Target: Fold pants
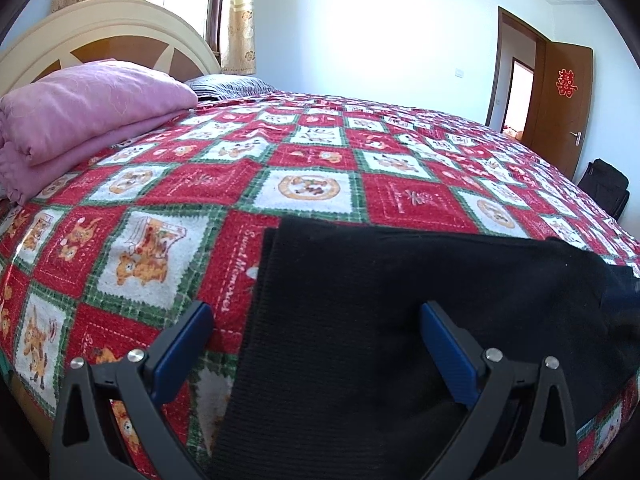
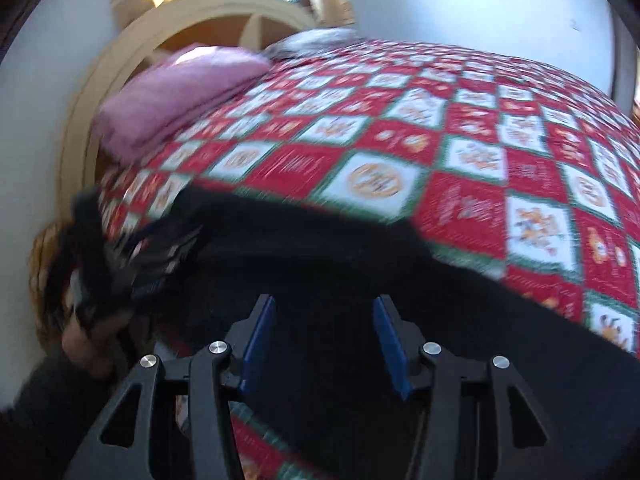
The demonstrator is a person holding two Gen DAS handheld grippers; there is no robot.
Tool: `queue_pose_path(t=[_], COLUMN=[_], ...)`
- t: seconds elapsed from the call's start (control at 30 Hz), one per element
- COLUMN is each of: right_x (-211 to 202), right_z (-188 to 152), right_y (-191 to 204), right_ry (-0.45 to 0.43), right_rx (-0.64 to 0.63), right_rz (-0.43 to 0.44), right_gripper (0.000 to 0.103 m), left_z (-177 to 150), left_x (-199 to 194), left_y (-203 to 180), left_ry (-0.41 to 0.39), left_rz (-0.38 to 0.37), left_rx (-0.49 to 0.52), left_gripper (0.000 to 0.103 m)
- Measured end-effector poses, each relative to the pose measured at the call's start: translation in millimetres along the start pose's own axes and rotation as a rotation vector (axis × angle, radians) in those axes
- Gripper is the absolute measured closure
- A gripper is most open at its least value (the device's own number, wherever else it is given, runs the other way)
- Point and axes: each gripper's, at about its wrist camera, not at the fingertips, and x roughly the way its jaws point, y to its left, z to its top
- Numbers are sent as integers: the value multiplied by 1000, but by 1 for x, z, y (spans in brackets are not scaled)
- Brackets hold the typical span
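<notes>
Black pants (image 1: pixel 400 300) lie folded flat near the front edge of a bed with a red, white and green checked blanket (image 1: pixel 312 160). My left gripper (image 1: pixel 316 316) is open wide over the pants' left edge, its left finger over the blanket, its right finger over the cloth. In the blurred right wrist view the pants (image 2: pixel 320 248) spread across the near part of the bed. My right gripper (image 2: pixel 324 312) is open above them and holds nothing. The other gripper and hand (image 2: pixel 120 264) show at the left.
A folded pink quilt (image 1: pixel 88 108) lies at the bed's head by a cream headboard (image 1: pixel 120 28). A grey pillow (image 1: pixel 228 84) sits behind it. An open wooden door (image 1: pixel 560 92) and a black bag (image 1: pixel 604 184) are at the right.
</notes>
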Motion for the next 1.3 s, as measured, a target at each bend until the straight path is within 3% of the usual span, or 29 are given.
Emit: queue_pose_path(t=[0.1,0.3,0.53,0.63,0.83,0.9,1.0,1.1,1.3], right_x=[14,15,21,16,9,7,5,2,-4], right_z=[-16,-38,-48,-47,-46,-48,-52,-57,-61], right_y=[11,27,36,37,26,27,28,28,23], right_ry=[59,40,79,64,-20,-47,-77,-99,-117], right_rx=[-37,-123,-185,-178,-75,-68,-71,-58,-44], right_rz=[14,-65,-54,-50,-19,-30,-46,-46,-64], right_gripper=[50,50,50,50,50,50,50,50,50], left_z=[0,0,2,5,12,16,23,26,22], left_x=[0,0,0,-8,4,5,6,9,-2], left_y=[-1,-2,5,13,30,28,19,4,16], left_ry=[0,2,11,-20,10,7,26,36,19], left_rz=[-1,-2,-2,20,-95,-101,-174,-108,-122], left_rx=[-1,0,-1,-14,-113,-103,-90,-24,-47], left_gripper=[0,0,0,0,4,11,47,48,65])
